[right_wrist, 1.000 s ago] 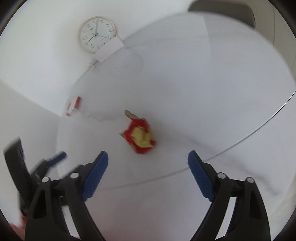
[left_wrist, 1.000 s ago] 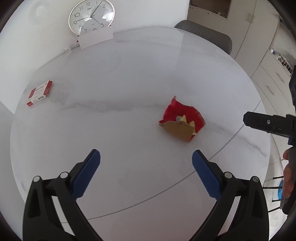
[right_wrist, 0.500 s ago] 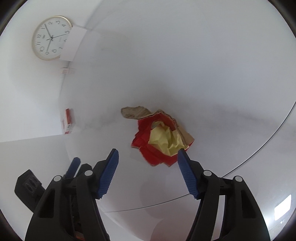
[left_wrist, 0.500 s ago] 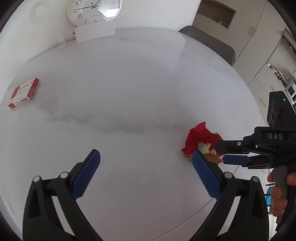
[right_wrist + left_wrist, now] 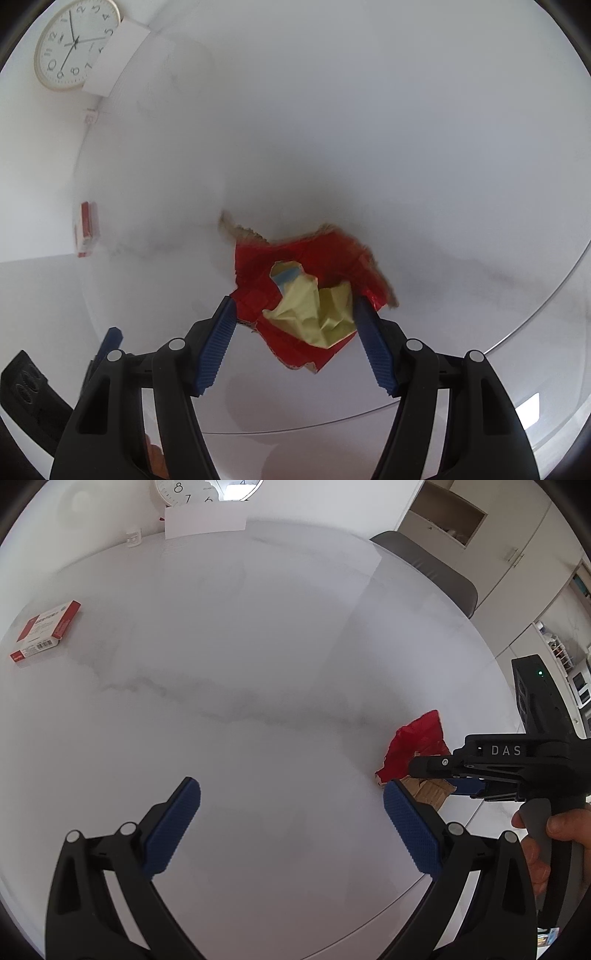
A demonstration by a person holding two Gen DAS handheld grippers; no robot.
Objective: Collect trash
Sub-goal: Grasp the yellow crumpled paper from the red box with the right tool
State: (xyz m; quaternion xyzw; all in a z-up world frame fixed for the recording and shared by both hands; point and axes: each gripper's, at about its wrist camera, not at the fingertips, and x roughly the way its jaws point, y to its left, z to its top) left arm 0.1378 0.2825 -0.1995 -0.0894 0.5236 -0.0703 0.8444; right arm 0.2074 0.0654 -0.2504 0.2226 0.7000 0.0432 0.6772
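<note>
A crumpled red and brown cardboard wrapper (image 5: 295,295) with yellow paper (image 5: 314,314) inside lies on the white round table (image 5: 369,147). My right gripper (image 5: 295,321) is open, with its blue fingers either side of the wrapper, close to its edges. In the left wrist view the wrapper (image 5: 413,742) lies at the right, partly hidden by the right gripper (image 5: 454,775). My left gripper (image 5: 291,819) is open and empty above bare table, left of the wrapper.
A red and white box (image 5: 44,629) lies at the table's far left; it also shows in the right wrist view (image 5: 86,229). A wall clock (image 5: 74,42) and a white card (image 5: 205,520) are at the back. A grey chair (image 5: 428,568) stands behind the table.
My right gripper has come down around the wrapper and its fingers have narrowed toward it. My left gripper has shifted left, so the wrapper sits further right in its view.
</note>
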